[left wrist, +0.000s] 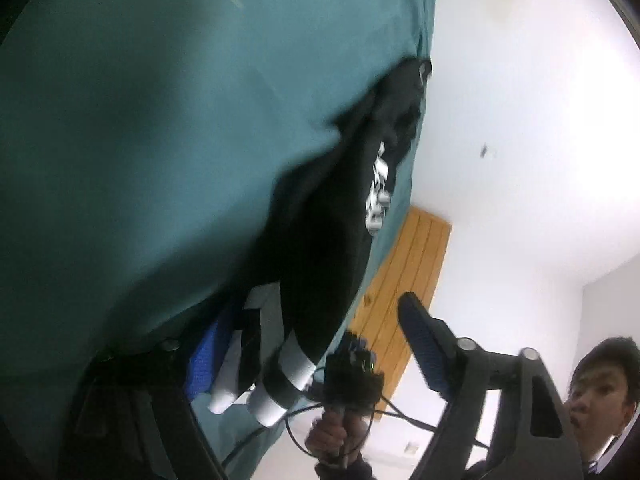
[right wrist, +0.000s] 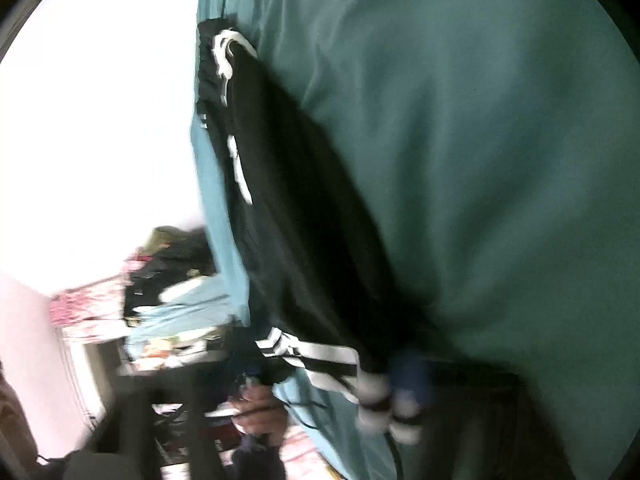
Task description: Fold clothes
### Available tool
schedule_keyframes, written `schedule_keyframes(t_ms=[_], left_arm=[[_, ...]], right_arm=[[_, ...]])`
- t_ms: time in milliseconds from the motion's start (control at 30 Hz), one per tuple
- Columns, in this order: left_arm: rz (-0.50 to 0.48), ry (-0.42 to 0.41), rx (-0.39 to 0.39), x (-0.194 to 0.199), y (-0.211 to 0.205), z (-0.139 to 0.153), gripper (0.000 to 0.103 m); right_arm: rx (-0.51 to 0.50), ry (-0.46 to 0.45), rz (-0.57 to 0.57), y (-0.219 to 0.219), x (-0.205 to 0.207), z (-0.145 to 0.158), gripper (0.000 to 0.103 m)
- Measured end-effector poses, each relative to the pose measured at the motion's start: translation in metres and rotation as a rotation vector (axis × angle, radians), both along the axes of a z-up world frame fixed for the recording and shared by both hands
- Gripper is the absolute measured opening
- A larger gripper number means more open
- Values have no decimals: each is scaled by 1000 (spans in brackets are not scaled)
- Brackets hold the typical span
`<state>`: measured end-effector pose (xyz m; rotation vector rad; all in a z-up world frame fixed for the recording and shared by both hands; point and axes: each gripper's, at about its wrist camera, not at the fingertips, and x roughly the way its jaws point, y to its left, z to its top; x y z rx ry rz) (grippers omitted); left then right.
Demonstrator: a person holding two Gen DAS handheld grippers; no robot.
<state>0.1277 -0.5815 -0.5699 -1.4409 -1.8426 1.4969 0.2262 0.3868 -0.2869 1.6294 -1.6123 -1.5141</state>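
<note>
Still black garment (left wrist: 320, 240) on teal sheet (left wrist: 140, 140)

Left tongs (left wrist: 314, 312) apart — right tongs (right wrist: 412, 378) pinched

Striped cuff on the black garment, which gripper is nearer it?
Right. The right gripper is shut on the striped cuff; the left gripper stands open with the cuff between its fingers, close to one pad.
</note>
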Motion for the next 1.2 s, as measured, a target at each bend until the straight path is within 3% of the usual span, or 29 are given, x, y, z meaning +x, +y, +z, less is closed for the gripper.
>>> schedule_keyframes(t_ms=[33, 67, 233, 367, 433, 533, 600, 633, 667, 700, 733, 767, 800, 867, 967, 1033, 1100, 1167, 1200], left_arm=[[-22, -31, -12, -3, 6, -4, 24], [-45, -63, -24, -6, 11, -9, 16], [3, -95, -19, -10, 15, 2, 15], [1, -38, -55, -13, 22, 37, 14], [-9, -64, -57, -7, 22, 29, 14], [-12, -117, -62, 2, 20, 10, 14], [-31, -89, -39, -5, 16, 3, 18], [-66, -83, -67, -13, 14, 9, 21], [-96, -84, -92, -18, 12, 15, 25], [-135, -87, -139, -27, 7, 26, 41], [-161, -82, -190, -37, -1, 41, 65], [-177, -58, -246, -54, -11, 58, 77], [-191, -28, -308, -76, -20, 73, 83], [-223, 51, -396, -142, -42, 97, 83], [-197, 97, -434, -228, -73, 98, 83], [-171, 111, -459, -279, -66, 91, 84], [-165, 169, -429, -362, -55, 86, 84], [-161, 190, -324, -437, -37, 67, 84], [-175, 175, -291, -449, -28, 57, 84]], right_arm=[[4, -10, -21, 0, 4, -3, 7], [-5, -16, -38, 0, 10, -4, 6], [-29, 28, -117, 26, 25, 28, 5], [-19, 46, -151, 51, 41, 56, 5], [28, 40, -136, 63, 50, 60, 5], [87, -6, -71, 68, 56, 39, 5], [79, -58, -29, 71, 53, 24, 9], [96, -79, 0, 72, 49, 22, 12], [129, -85, 34, 73, 42, 25, 26], [166, -58, 79, 78, 29, 34, 40], [216, -28, 105, 83, 16, 44, 50], [275, 7, 126, 87, 2, 56, 69], [320, 64, 159, 90, -25, 70, 82], [342, 118, 224, 89, -69, 84, 82], [362, 216, 314, 73, -157, 99, 83], [315, 264, 341, 61, -223, 96, 84], [263, 297, 358, 39, -281, 90, 84], [288, 305, 377, 16, -327, 79, 85], [310, 310, 386, 5, -349, 71, 85]])
